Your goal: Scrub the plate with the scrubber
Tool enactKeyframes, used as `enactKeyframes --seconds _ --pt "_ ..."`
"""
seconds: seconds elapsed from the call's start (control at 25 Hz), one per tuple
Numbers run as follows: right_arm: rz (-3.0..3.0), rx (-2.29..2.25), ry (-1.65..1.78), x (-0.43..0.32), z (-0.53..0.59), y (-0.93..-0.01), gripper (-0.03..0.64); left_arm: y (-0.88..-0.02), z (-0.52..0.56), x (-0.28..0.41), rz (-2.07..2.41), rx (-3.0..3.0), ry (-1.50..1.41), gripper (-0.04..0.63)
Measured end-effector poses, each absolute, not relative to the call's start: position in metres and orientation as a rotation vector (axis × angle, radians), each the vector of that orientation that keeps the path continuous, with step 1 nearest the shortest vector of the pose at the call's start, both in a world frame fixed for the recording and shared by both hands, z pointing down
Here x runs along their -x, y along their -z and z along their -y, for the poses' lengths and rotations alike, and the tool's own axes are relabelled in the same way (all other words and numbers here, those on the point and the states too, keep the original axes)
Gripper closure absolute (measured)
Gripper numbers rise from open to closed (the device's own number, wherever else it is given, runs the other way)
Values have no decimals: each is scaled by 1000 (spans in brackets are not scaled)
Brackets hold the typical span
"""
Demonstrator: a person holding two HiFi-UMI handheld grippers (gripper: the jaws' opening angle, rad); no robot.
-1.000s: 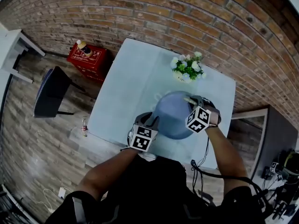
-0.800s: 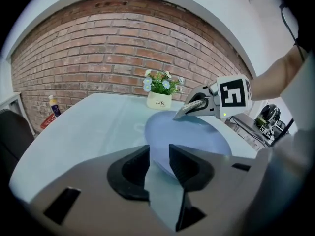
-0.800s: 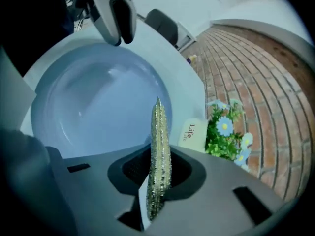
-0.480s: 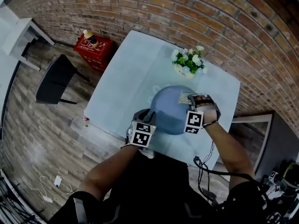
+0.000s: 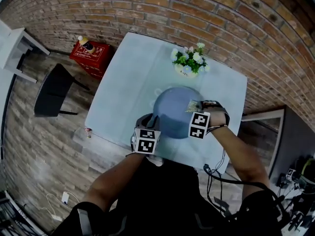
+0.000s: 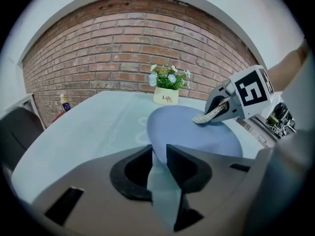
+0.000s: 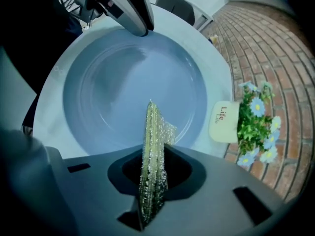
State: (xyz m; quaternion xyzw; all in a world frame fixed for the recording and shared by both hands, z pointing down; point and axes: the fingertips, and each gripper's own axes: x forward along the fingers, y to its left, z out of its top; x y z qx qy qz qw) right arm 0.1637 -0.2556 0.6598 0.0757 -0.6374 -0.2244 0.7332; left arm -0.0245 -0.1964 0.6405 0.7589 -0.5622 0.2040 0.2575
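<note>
Plate (image 5: pixel 173 116): round, shallow, matte blue, smooth well with a raised rim; it lies flat on the pale, glossy bench (image 5: pixel 125 73), toward the near edge. Scrubber (image 7: pixel 150 127): a thin, flexible pad of glittery silver-green mesh, held edge-on. My right tool (image 7: pixel 153 154) is pressed together on it, pinching its lower part, so the free end sticks out over the plate's well on the far-right side. Whether the end touches the glaze, I cannot tell. My left tool (image 6: pixel 158 149) sits at the plate's near-left rim. Its jaws have just been closing and stand narrowly spread, the rim reaching between their tips, with a pale slot visible between the pads. A white flower pot (image 5: pixel 184 71) with small blue and white blossoms stands just beyond the plate's far rim, close to the brick wall (image 5: pixel 197 9). Open bench to the plate's left.
</note>
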Motion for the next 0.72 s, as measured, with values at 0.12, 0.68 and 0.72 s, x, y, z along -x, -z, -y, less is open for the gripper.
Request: enactKeyframes --seconds 0.12,0.68,0.72 --pt "1395 -176 420 -169 246 -660 549 -643 196 23 1514 -2056 -570 494" --pt "1359 -237 107 -170 181 -661 549 -646 196 21 1337 -2152 -584 471" --pt "1359 -239 88 -169 176 -661 549 -644 197 21 1328 -2160 -582 469"
